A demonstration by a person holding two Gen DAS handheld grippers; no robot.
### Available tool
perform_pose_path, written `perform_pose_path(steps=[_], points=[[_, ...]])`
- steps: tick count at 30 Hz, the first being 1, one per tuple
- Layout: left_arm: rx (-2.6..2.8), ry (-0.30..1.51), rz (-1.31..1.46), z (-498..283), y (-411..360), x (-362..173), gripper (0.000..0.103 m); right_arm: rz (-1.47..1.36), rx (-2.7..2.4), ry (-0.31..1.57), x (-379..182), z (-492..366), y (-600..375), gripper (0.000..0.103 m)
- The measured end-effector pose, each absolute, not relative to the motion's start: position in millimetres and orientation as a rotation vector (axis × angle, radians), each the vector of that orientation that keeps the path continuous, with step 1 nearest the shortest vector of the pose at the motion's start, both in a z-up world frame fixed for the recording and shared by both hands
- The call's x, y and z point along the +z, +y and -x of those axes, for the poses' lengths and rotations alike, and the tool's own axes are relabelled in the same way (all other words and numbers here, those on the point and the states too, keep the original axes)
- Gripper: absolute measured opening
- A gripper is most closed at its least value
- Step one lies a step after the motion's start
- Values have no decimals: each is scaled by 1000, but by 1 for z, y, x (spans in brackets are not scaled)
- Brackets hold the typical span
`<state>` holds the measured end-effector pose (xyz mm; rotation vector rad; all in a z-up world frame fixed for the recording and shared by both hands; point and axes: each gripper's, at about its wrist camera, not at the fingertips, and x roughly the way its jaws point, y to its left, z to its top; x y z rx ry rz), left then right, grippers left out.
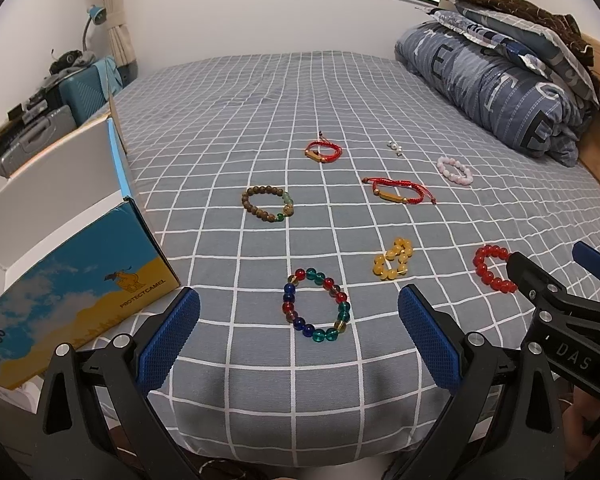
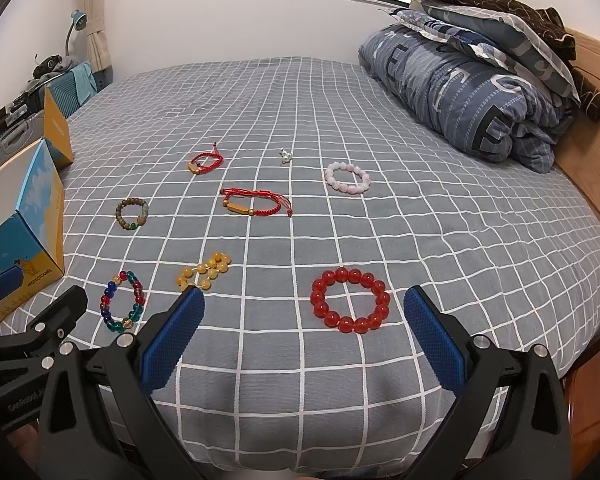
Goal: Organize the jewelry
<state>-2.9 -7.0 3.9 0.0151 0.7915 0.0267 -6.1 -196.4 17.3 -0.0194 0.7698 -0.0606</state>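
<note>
Jewelry spread on a grey checked bedsheet [image 1: 260, 92], with an open box at the left edge and both grippers empty.

At far left the blue-and-yellow box [image 1: 100, 276] stands open with its white flap raised; its inside is hidden from both cameras, so its contents cannot be told. The left gripper [image 1: 299, 336] has its jaws spread wide, with the multicolour bead bracelet [image 1: 316, 304] on the sheet between them. Beyond lie the brown bead bracelet [image 1: 267, 209], 2 red cord bracelets [image 1: 323, 151] [image 1: 398, 191], the yellow bead bracelet [image 1: 393, 259], small pale pieces [image 1: 395, 147], possibly earrings, and a pink bead bracelet [image 1: 455, 170]. The right gripper [image 2: 304, 328] is equally wide apart around the red bead bracelet [image 2: 350, 300], not touching it. At right a folded duvet [image 2: 460, 92] is partly cut off.
</note>
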Motion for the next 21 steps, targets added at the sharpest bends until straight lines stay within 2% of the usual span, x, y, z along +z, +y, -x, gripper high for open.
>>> perform_pose_path(steps=[21], points=[[26, 788, -12, 4, -7, 5, 97, 23, -63, 768, 18, 6, -197, 96]])
